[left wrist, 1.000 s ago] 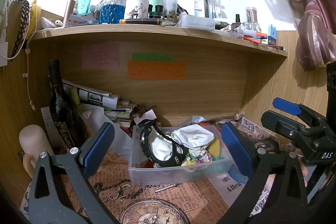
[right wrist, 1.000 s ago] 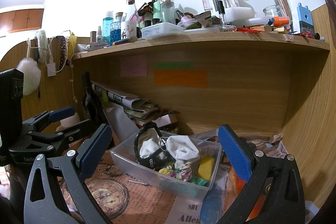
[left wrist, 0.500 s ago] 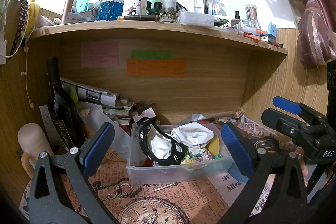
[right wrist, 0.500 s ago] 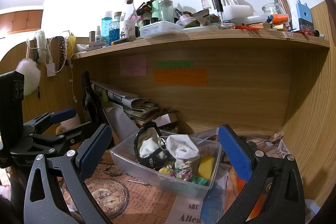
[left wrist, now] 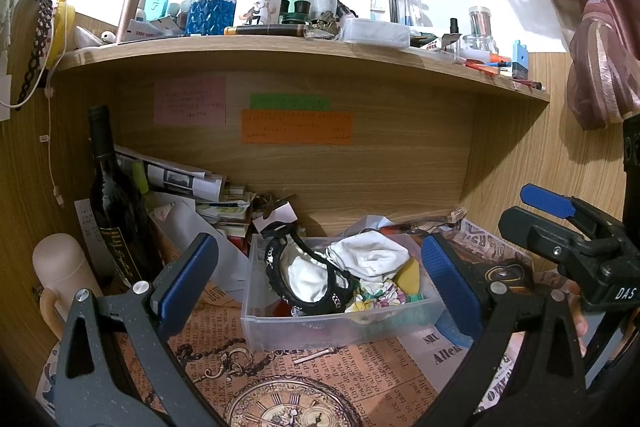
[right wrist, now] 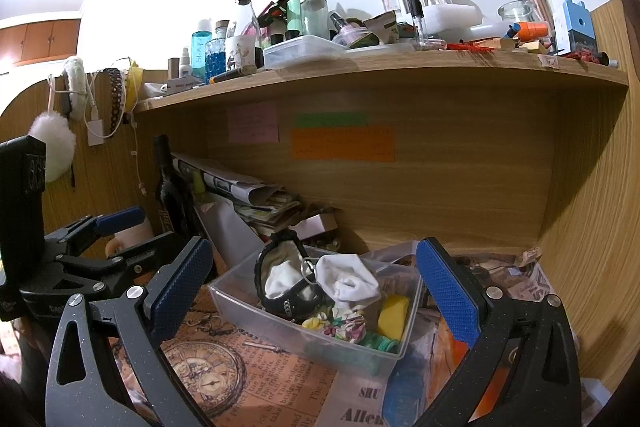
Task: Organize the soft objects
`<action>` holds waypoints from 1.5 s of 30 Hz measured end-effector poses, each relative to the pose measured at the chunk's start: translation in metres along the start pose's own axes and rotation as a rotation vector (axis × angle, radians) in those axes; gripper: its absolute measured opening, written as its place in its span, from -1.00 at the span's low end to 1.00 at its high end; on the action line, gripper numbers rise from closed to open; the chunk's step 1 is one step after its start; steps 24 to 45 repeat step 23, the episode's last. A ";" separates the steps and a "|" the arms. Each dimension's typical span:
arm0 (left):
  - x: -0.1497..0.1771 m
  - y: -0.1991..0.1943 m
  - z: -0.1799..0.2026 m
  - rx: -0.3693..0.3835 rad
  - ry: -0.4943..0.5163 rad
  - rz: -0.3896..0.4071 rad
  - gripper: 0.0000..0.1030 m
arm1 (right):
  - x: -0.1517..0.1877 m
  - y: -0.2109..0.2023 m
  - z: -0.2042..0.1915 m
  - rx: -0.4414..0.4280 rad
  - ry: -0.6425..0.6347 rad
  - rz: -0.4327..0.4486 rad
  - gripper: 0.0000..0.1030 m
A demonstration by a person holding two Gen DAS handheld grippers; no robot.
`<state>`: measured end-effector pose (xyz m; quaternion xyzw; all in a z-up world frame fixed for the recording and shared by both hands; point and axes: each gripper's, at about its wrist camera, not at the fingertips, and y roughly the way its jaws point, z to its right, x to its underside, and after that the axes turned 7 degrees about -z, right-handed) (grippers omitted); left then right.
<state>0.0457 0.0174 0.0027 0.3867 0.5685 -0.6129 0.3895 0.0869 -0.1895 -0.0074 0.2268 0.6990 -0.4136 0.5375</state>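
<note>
Both grippers are empty and spread wide: the left gripper (left wrist: 318,281) frames the clear plastic bin (left wrist: 320,327) between its blue pads, and the right gripper (right wrist: 316,285) does the same from the other side, with neither touching anything. That bin sits on the desk (left wrist: 360,367), on its newspaper-print covering, towards the back edge under the wooden shelf (left wrist: 280,55), and its long axis runs roughly left to right along the back panel; in the right wrist view it looks skewed, with one corner turned towards the camera. Most of the sorting looks done, as far as I can judge: a white cloth (left wrist: 370,259) lies crumpled on top of the pile, a black lace-edged garment (left wrist: 304,279) curls along the bin's left side with part of its band sticking up above the rim, a floral fabric piece (left wrist: 378,301) sits low near the front wall, and a yellow sponge (left wrist: 410,277) leans at the right end. No loose soft thing is plainly visible on the desk outside the bin, though a blue object (right wrist: 404,391) beside its right front corner is too hidden to name. What seems left is tidying: tucking the raised black band down, or flattening the heap so that nothing overhangs. A dark wine bottle (left wrist: 114,203) stands upright at the left edge, well apart from the bin.
</note>
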 end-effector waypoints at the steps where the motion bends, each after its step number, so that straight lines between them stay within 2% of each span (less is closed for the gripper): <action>1: 0.000 0.000 0.000 -0.002 -0.001 0.001 1.00 | 0.000 0.000 0.000 0.001 0.001 -0.001 0.98; 45: 0.001 0.005 0.001 0.000 -0.012 -0.011 1.00 | 0.002 0.008 0.002 0.009 0.015 -0.025 0.98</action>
